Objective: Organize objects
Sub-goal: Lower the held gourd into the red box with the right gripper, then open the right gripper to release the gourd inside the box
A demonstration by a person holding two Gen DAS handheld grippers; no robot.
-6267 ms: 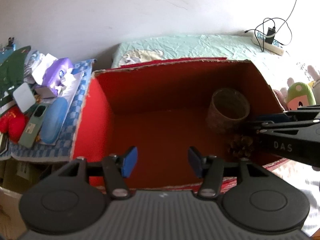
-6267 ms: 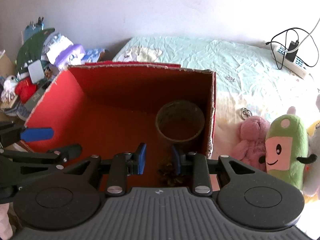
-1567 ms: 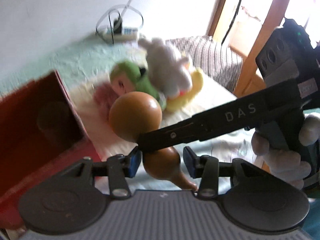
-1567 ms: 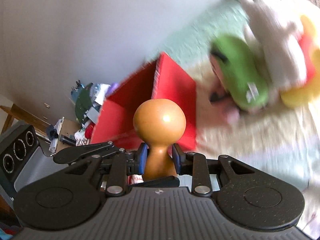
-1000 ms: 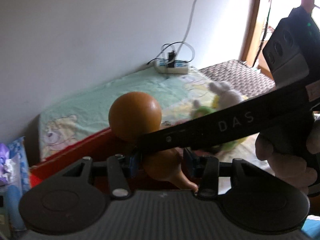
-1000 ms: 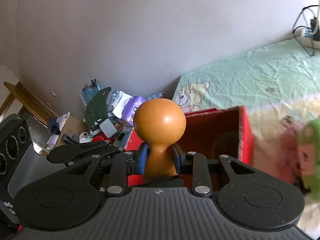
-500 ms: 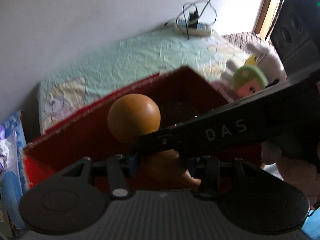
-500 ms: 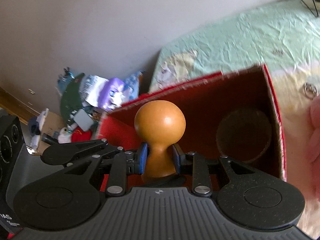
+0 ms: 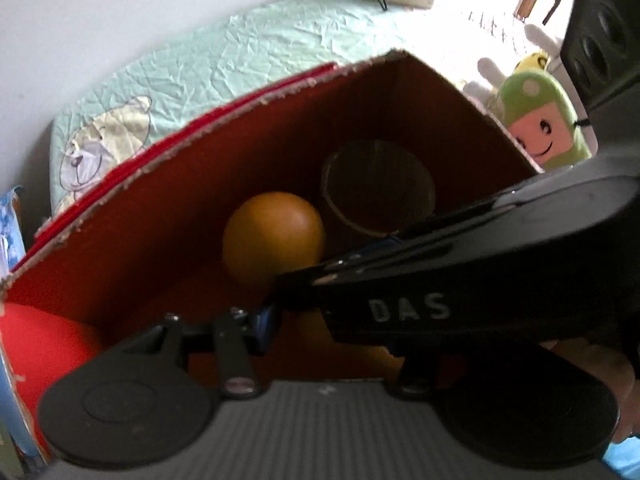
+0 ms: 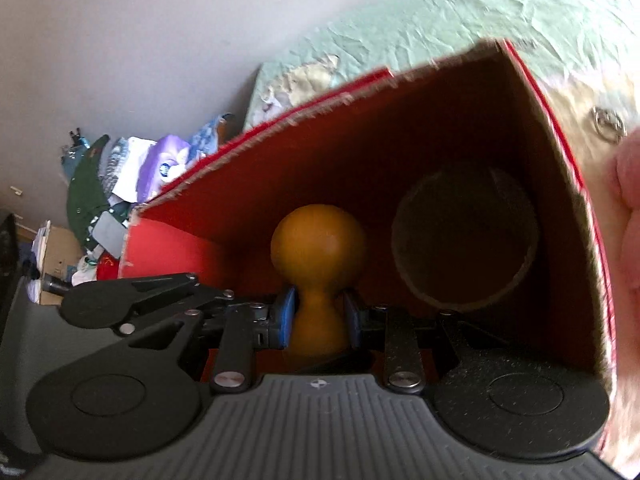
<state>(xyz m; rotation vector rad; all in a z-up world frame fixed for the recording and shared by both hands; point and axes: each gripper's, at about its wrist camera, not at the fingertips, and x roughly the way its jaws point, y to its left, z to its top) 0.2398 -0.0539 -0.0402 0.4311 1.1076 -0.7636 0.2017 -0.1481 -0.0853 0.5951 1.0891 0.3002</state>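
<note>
Both cameras ride just behind their own hand-held gripper fingers and look steeply down, at close range, into the open red cardboard box (image 9: 168,216) on the bed with the pale green sheet (image 9: 248,52). The left wrist view looks in from the near left, the right wrist view (image 10: 472,92) from further right. Both share the box's interior, the orange gourd-shaped wooden piece (image 9: 274,236) (image 10: 318,246) and the brown round open container (image 9: 378,188) (image 10: 464,236).

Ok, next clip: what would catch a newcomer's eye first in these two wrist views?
The orange gourd, pinched at its narrow waist by the right gripper, hangs inside the big red box. Beside it in the box sits a dark round container. In the left wrist view a green plush toy lies on the bed just beyond the box's far wall, and the left gripper's jaws have just been opening around the gourd's lower bulb.
</note>
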